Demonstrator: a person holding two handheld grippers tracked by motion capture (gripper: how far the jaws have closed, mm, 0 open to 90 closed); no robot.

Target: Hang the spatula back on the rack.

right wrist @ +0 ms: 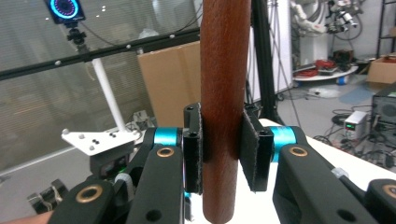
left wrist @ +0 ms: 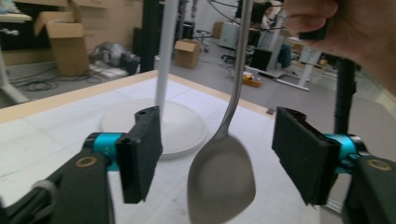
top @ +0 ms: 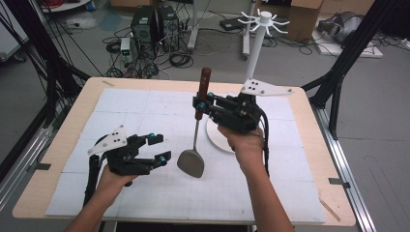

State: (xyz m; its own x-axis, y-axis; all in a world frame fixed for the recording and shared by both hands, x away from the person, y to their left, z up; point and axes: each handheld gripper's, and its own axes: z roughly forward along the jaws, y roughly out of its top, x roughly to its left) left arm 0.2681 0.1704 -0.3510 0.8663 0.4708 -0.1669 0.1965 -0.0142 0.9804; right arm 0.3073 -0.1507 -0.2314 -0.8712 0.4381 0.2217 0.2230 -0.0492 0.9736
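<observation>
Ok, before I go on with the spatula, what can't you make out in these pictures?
- Spatula handle's grip spot: in the high view, covered by the right gripper.
- Blade's lower edge: cut off by the bottom edge of the left gripper view, so any gap above the table is unclear.
- White stand base: mostly behind the right gripper and hand in the high view.

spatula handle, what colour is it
Reddish-brown wood on the spatula handle, best in the right gripper view.
</observation>
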